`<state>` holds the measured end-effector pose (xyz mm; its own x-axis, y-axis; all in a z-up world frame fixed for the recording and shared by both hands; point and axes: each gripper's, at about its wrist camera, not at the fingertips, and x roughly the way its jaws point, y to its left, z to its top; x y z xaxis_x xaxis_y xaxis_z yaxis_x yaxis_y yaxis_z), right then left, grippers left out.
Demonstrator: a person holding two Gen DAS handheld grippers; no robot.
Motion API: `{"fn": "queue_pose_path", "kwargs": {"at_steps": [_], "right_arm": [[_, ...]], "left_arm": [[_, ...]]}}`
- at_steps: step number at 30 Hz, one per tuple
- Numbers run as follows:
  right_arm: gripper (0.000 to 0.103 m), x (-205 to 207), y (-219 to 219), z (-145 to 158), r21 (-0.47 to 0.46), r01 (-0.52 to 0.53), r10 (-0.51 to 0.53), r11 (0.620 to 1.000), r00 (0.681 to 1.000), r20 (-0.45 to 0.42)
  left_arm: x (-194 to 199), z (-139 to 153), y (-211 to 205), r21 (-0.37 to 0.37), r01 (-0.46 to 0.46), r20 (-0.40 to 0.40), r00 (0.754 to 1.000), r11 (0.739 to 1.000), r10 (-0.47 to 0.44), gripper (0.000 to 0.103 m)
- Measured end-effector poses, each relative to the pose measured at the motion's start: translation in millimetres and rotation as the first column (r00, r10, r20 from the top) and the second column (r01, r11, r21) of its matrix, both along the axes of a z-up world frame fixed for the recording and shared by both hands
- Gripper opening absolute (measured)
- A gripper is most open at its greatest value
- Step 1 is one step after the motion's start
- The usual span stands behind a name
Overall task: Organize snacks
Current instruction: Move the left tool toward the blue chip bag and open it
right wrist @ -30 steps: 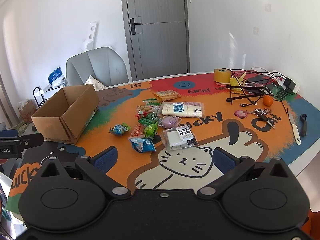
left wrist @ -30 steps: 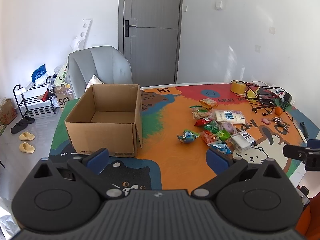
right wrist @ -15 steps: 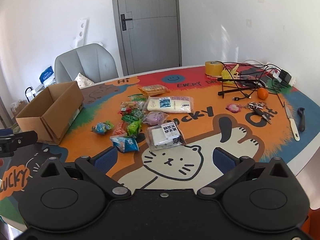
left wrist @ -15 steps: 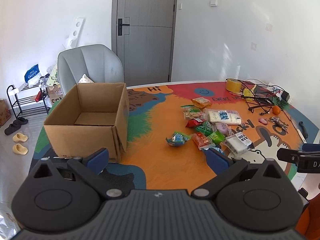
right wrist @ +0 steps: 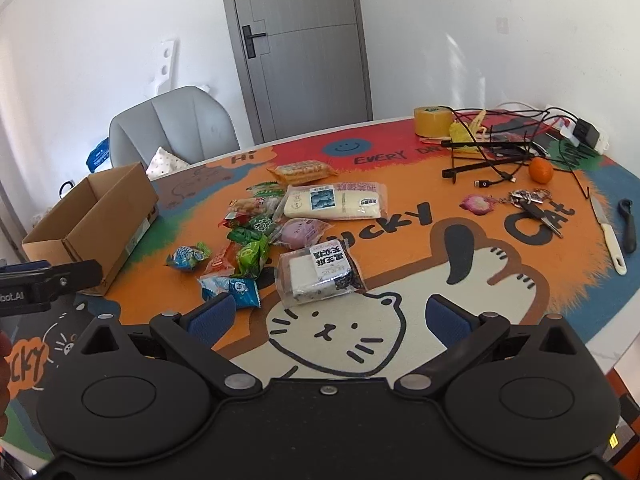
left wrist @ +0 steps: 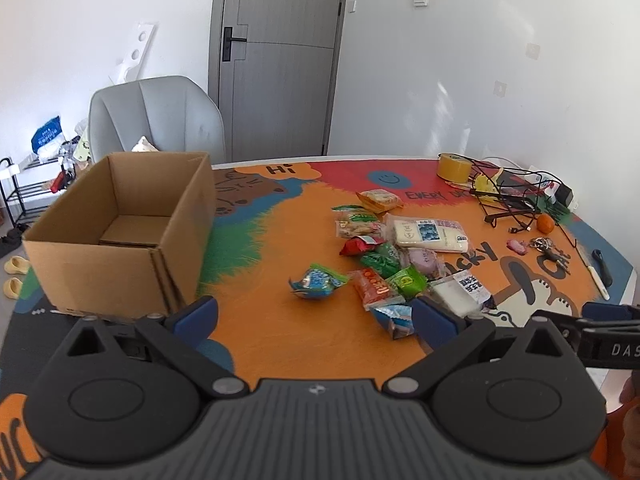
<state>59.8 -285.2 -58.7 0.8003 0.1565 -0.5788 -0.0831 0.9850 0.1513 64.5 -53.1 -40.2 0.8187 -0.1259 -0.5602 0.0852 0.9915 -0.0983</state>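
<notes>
We've got both grippers held back over the near edge of the table, nothing in either. Left gripper [left wrist: 314, 314]: fingers spread wide, empty. Right gripper [right wrist: 326, 316]: same, wide apart, empty. Reads to us as a ready stance before a first pick, w/ jaws pre-opened so either can drop straight onto a packet.

Snacks sit in a loose heap mid-table on the orange part of the cartoon mat [right wrist: 400, 248], none in the box yet. Cardboard box [left wrist: 120, 232] stands open-topped at the left end, flaps down, inside bare as far as we can see; prob. the drop spot, so the left side is nearer to it and the right is nearer the heap.

Nearest picks:
- white cake pack w/ black label [right wrist: 320, 274], just ahead of the right gripper, lying flat
- blue packet [right wrist: 232, 288], by the right gripper's left finger
- blue-green candy pack [left wrist: 316, 280], apart from the heap on the box side, easiest for the left
- long white bread pack [right wrist: 334, 202], further back, flat
- purple bun [right wrist: 300, 230], touching the green wrappers beside it

Non-snack clutter kept off to the right end, apart from the heap: tape roll [right wrist: 432, 120], cable tangle [right wrist: 500, 148], orange [right wrist: 541, 170], keys [right wrist: 528, 200], knife [right wrist: 608, 232]. We'd leave those.

Risk, our guess: crinkly film wrappers may slip or drag neighbours along where they overlap.
</notes>
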Motion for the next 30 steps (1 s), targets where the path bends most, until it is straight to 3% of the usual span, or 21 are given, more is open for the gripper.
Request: {"fn": "queue_pose_path", "kwargs": {"at_steps": [4,15,25,30], "right_arm": [[0.103,10,-6,-7,0.012,0.035,-0.035,0.999,0.999,0.005],[0.103,33,-21,-25,0.035,0.03,-0.029,0.999,1.0,-0.01],[0.103,48,-25,-41,0.051,0.007,-0.006,0.999,1.0,-0.028],[0.098,54,-29,-47,0.054,-0.001,0.003,0.999,0.999,-0.042]], "left_arm": [[10,-9,-9,-0.021,-0.008,-0.021,1.0,1.0,0.007,0.102],[35,-30,-39,0.006,-0.044,-0.05,0.998,0.999,0.044,0.102],[52,-43,-57,-0.046,-0.046,-0.087,0.995,0.998,0.042,0.1],[60,-53,-67,-0.051,-0.026,-0.102,0.995,0.998,0.021,0.087]]}}
